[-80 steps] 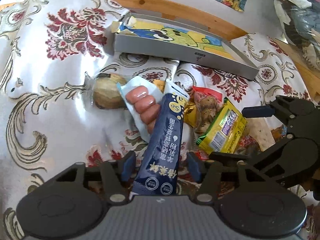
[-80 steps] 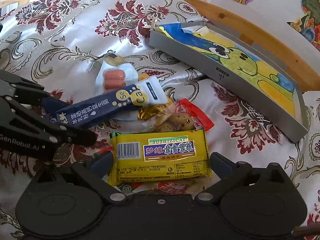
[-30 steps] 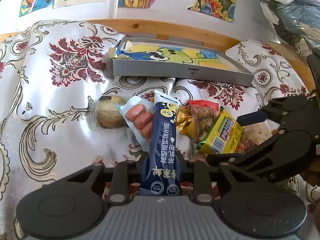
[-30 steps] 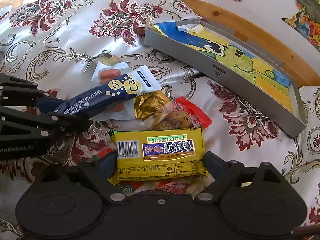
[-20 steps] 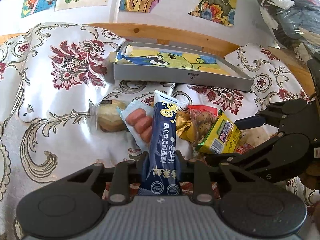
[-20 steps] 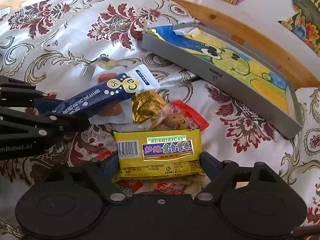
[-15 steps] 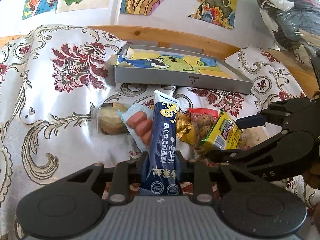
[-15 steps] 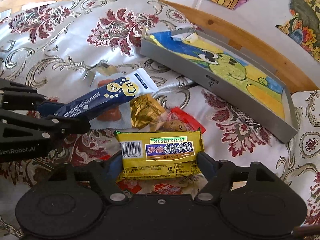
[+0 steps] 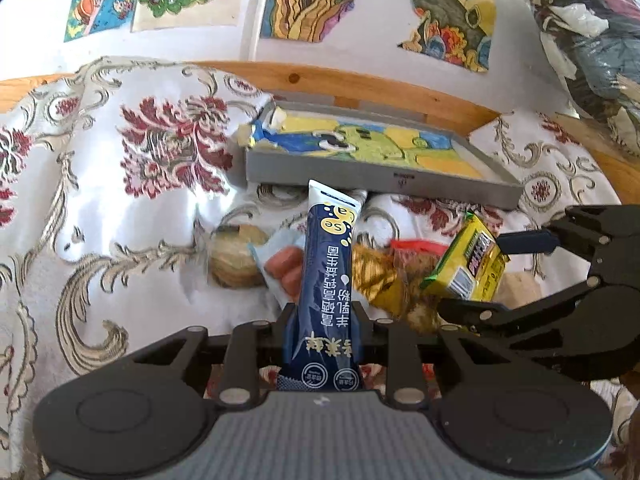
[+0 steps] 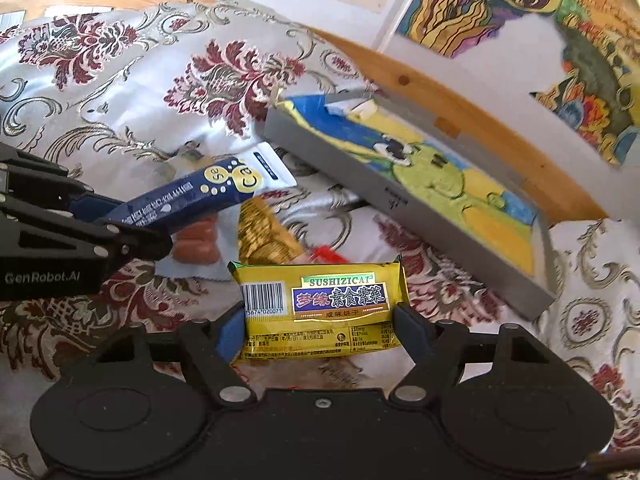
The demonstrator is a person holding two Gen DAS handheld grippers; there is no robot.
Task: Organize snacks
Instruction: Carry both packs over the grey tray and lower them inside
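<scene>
My left gripper is shut on a long dark-blue stick packet, held above the cloth with its white end toward the grey tray. The same blue packet shows in the right wrist view, sticking out of the left gripper. My right gripper is shut on a yellow biscuit pack, lifted off the pile. In the left wrist view that yellow pack hangs tilted in the right gripper. The tray has a cartoon picture lining its floor.
On the flowered cloth lie a sausage pack, a round cake in clear wrap, a gold packet and a red-edged snack bag. A wooden rail and a wall with paintings stand behind the tray.
Both grippers have risen and tilted up with their packets; the yellow pack has left the pile. More of the wall has come into view.
</scene>
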